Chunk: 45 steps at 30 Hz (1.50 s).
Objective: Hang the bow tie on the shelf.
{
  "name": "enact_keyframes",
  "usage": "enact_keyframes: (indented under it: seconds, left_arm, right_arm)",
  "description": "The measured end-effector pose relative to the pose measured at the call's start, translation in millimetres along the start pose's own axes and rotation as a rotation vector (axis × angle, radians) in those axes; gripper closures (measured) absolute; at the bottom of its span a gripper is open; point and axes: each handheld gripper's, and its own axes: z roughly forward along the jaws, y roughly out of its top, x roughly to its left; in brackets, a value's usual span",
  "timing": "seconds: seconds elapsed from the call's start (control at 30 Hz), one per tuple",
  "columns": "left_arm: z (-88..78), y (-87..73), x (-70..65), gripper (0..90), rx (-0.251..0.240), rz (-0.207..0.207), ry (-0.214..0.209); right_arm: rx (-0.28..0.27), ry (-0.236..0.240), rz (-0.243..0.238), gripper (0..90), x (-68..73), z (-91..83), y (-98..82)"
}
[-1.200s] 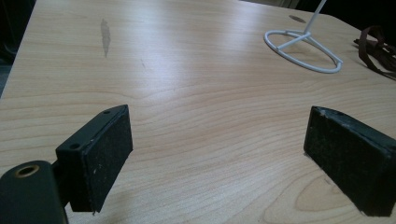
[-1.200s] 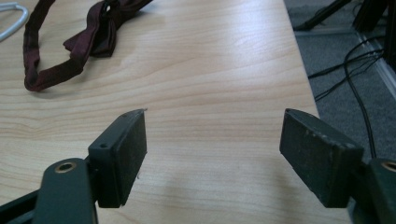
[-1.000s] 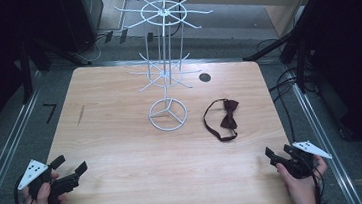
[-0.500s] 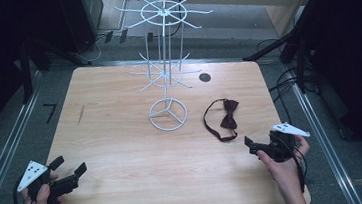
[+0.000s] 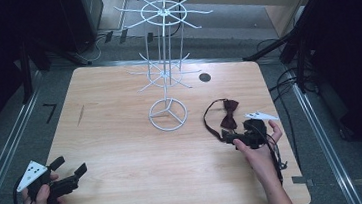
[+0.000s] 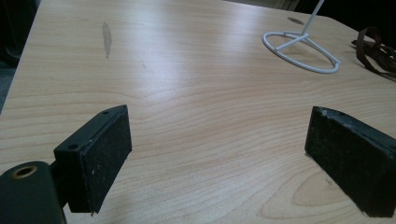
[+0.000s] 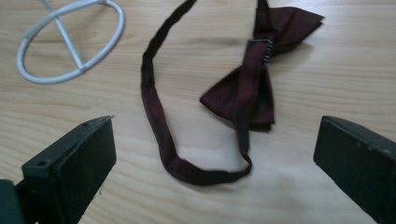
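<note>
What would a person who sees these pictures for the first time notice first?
The tall white wire rack stands at the middle of the far half of the table, its hooks empty. To its right a dark red bow tie lies flat with its strap looped on the wood. The right gripper points at the tie with jaws open, and the left gripper waits open at the near left corner.

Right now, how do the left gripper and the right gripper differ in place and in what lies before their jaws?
The left gripper sits at the table's near left corner over bare wood; the right gripper sits by the dark red bow tie. The strap's loop lies in front of the right gripper's jaws, untouched; nothing lies before the left's. Both stand open and hold nothing.
</note>
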Motion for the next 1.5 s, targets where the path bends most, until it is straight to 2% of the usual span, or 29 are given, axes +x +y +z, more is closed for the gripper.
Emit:
enact_keyframes:
  seconds: [0.07, 0.13, 0.3, 0.5, 0.6, 0.67, 0.87, 0.97, 1.03, 1.07, 1.1, 1.17, 1.23, 1.27, 1.3, 1.4, 1.5]
  left_arm:
    - [0.0, -0.1, -0.1, 7.9, 0.0, 0.001, -0.001]
    - [0.2, 0.0, -0.1, 7.9, -0.001, 0.001, -0.002]
    - [0.2, 0.0, -0.1, 7.9, 0.0, 0.0, -0.003]
    - [0.4, 0.0, -0.2, 7.9, 0.001, -0.001, -0.005]
    - [0.3, 0.1, -0.1, 7.9, 0.002, -0.002, -0.004]
    - [0.3, 0.2, 0.3, 7.9, 0.002, -0.002, -0.004]
    - [0.4, 0.3, 0.5, 7.9, 0.005, -0.003, -0.006]
    - [0.3, 0.2, 0.5, 7.9, 0.004, -0.003, -0.006]
    - [0.3, 0.2, 0.5, 7.9, 0.004, -0.003, -0.006]
    - [0.3, 0.2, 0.5, 7.9, 0.004, -0.003, -0.006]
    - [0.2, 0.2, 0.5, 7.9, 0.004, -0.003, -0.006]
    - [0.3, 0.2, 0.6, 7.9, 0.004, -0.003, -0.006]
    - [0.3, 0.3, 0.5, 7.9, 0.005, -0.003, -0.006]
    - [0.3, 0.3, 0.6, 7.9, 0.005, -0.003, -0.006]
    - [0.3, 0.3, 0.6, 7.9, 0.005, -0.003, -0.006]
    - [0.3, 0.2, 0.5, 7.9, 0.005, -0.004, -0.006]
    - [0.2, 0.2, 0.6, 7.9, 0.004, -0.004, -0.006]
  right_arm:
    - [0.016, -0.006, 0.011, 0.0, 2.2, 8.3, 1.7]
    - [0.056, -0.015, 0.012, 0.0, 5.1, 18.0, 4.5]
    - [0.055, 0.025, 0.03, 0.0, 4.7, 32.3, 10.9]
    - [0.085, 0.014, 0.011, 0.0, 3.0, 43.6, 8.2]
    - [0.093, 0.023, -0.017, 0.0, 7.3, 45.9, 7.0]
    - [0.108, -0.002, -0.06, 0.0, 12.3, 50.0, 4.4]
    - [0.125, -0.055, -0.1, 0.0, 16.2, 56.4, 0.0]
    - [0.104, -0.126, -0.118, 9.0, 16.4, 56.3, -1.3]
    - [0.086, -0.139, -0.122, 16.4, 17.1, 55.5, -2.4]
    - [0.076, -0.135, -0.132, 23.0, 17.3, 54.3, -2.7]
    - [0.06, -0.132, -0.135, 34.7, 18.2, 52.9, -3.3]
    - [0.04, -0.131, -0.134, 51.6, 19.0, 50.7, -4.2]
    - [0.028, -0.131, -0.136, 64.4, 19.0, 49.9, -5.0]
    - [0.023, -0.129, -0.131, 75.9, 18.9, 49.3, -5.6]
    - [0.023, -0.129, -0.131, 75.9, 18.9, 49.3, -5.6]
    - [0.018, -0.116, -0.131, 88.4, 17.0, 48.7, -6.3]
    - [0.012, -0.104, -0.14, 90.0, 16.5, 48.1, -7.8]
